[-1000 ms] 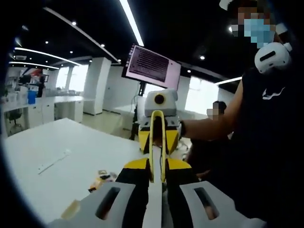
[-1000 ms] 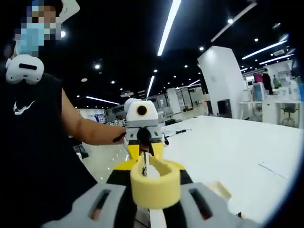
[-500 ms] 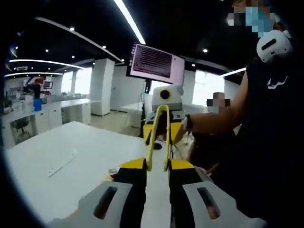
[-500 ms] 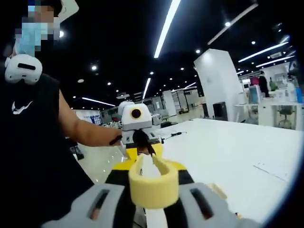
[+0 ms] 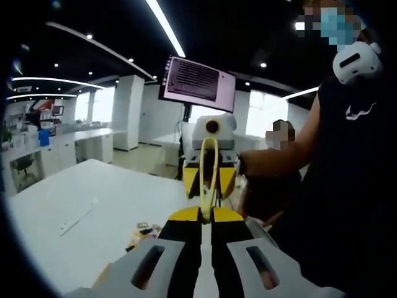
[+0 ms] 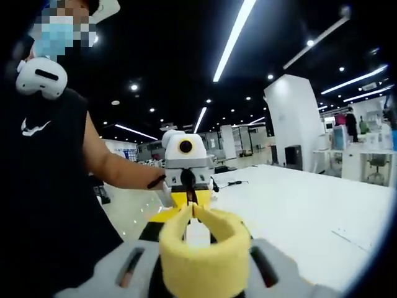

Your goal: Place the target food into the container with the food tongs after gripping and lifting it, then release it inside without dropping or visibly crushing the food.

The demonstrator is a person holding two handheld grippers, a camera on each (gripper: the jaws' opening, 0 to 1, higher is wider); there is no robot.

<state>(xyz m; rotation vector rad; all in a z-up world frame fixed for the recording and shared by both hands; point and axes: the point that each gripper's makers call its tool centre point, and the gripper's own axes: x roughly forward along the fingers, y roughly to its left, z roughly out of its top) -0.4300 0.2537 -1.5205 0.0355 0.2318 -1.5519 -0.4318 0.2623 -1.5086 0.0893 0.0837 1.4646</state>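
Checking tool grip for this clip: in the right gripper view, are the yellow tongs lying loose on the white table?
No: the yellow tongs sit held between the right gripper jaws, raised above the white table.

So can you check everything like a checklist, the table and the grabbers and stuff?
Surface: white table.
Job's things: yellow tongs held in the air between both grippers; food and container not made out.
Clutter: small bits and a pale strip on the table, too small to tell.
Grippers: left gripper jaws shut on the tongs' tips; right gripper seems to grip the bend end.
Cables: black cable on the table.
Surroundings: screen, ceiling light strips, a person.
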